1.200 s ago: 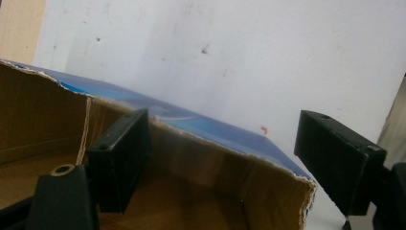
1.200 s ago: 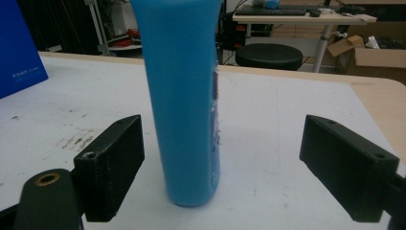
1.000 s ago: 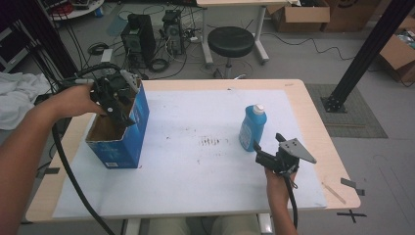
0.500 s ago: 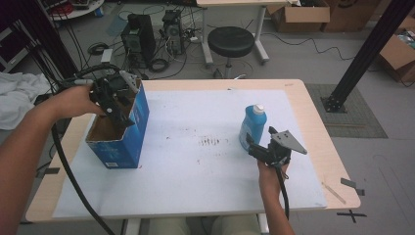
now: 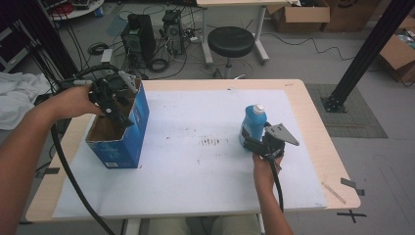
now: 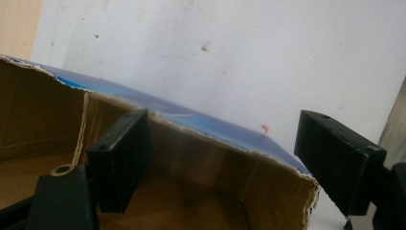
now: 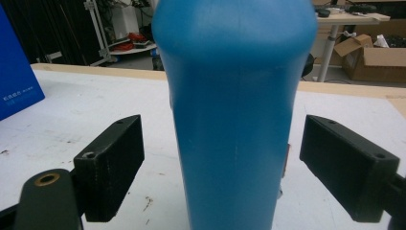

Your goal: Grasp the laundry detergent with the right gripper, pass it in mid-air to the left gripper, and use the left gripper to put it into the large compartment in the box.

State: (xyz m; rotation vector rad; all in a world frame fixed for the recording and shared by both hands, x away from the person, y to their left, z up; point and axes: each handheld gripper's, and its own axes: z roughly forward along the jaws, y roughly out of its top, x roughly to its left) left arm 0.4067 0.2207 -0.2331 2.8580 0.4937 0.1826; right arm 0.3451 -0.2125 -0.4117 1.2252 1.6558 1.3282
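A blue bottle (image 5: 254, 123) with a white cap stands upright on the right half of the white sheet. My right gripper (image 5: 248, 141) is open at its base. In the right gripper view the bottle (image 7: 234, 105) stands between the two jaws with a gap on each side of my right gripper (image 7: 224, 143). An open-topped blue cardboard box (image 5: 126, 142) stands at the left. My left gripper (image 5: 115, 108) hangs open over the box's top. In the left gripper view my left gripper (image 6: 222, 143) straddles the box wall (image 6: 201, 158), one jaw inside and one outside.
A white sheet (image 5: 195, 166) covers most of the wooden table (image 5: 337, 169). Beyond the far edge are a black stool (image 5: 230, 41), computer towers (image 5: 139, 34) and cables on the floor. A black post (image 5: 367, 49) rises at the right, near cardboard boxes (image 5: 399, 56).
My right gripper has moved forward and left until its jaws flank the bottle's base. The left gripper and the box have stayed put.
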